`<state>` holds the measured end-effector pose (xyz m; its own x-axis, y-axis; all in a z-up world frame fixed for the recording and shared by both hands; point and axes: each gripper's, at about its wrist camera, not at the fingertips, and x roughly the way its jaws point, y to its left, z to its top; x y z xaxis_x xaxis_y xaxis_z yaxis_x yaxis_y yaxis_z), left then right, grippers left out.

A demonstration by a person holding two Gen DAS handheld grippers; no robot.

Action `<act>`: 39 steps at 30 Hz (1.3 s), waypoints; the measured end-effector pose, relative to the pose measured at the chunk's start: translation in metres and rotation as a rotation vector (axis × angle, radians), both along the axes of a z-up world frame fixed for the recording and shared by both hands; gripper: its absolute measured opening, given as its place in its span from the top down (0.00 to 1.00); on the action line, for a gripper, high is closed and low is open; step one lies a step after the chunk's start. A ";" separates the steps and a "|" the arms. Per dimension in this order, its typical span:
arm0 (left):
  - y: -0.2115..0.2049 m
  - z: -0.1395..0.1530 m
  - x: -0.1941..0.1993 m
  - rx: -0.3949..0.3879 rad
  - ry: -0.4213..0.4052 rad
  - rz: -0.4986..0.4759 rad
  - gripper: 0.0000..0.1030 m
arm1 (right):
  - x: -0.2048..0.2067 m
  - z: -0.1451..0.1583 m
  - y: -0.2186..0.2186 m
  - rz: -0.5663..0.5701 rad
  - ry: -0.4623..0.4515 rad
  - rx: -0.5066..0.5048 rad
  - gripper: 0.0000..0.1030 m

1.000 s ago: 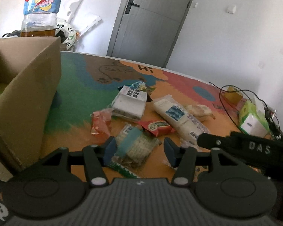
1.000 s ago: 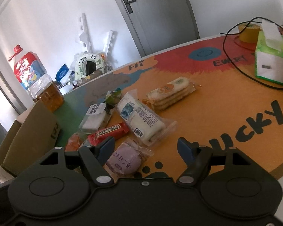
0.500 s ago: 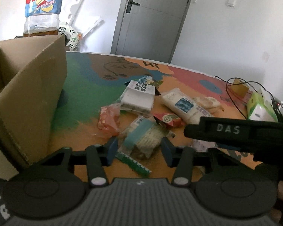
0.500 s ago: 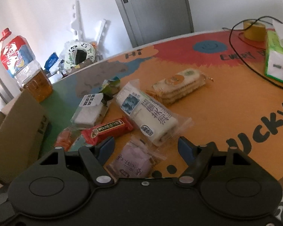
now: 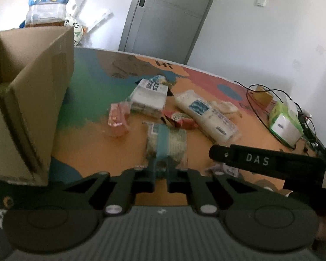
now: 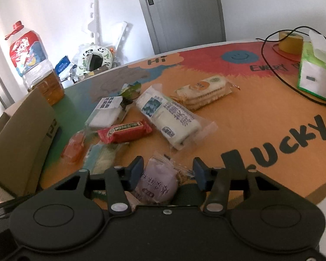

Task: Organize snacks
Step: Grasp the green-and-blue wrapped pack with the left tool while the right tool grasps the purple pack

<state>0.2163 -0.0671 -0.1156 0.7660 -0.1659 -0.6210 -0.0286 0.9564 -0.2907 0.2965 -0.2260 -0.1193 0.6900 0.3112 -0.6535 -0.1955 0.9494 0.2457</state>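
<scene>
My left hand-held gripper (image 5: 160, 169) is clenched on the near end of the teal-striped snack packet (image 5: 167, 141), beside the cardboard box (image 5: 39, 100). My right hand-held gripper (image 6: 168, 171) is spread wide around the purple pastry packet (image 6: 157, 183) on the surface (image 6: 260, 117).

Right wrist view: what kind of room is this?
Likely a room in a home, not a lab: a printed cartoon tablecloth under the loose snacks, a grey interior door, and a big cooking oil jug.

snack packets (image 6: 169, 117) lie mid-bench (image 6: 260, 119); cardboard box (image 5: 30, 100) to their left, oil bottle (image 6: 35, 65) behind it, tissue box (image 6: 317, 74) far right.
</scene>
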 end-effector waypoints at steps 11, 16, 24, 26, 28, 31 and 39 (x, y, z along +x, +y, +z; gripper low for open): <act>-0.008 0.018 -0.002 0.025 -0.052 0.020 0.45 | -0.014 0.002 -0.026 -0.014 -0.026 -0.012 0.55; -0.017 0.016 0.010 0.041 -0.064 0.019 0.41 | -0.013 0.002 -0.033 -0.015 -0.042 -0.013 0.55; -0.028 -0.001 0.027 0.082 -0.029 0.027 0.41 | -0.008 0.001 -0.039 -0.010 -0.058 -0.029 0.52; -0.031 -0.003 0.027 0.103 -0.040 0.027 0.41 | -0.009 0.001 -0.038 -0.010 -0.065 -0.047 0.50; -0.035 -0.004 0.028 0.139 -0.043 0.019 0.43 | -0.010 0.002 -0.037 -0.014 -0.073 -0.059 0.44; -0.037 -0.005 0.026 0.175 -0.044 0.020 0.53 | -0.010 0.001 -0.036 -0.033 -0.070 -0.072 0.38; -0.028 -0.002 0.020 0.121 -0.037 0.008 0.55 | -0.016 -0.004 -0.029 -0.031 -0.044 -0.117 0.24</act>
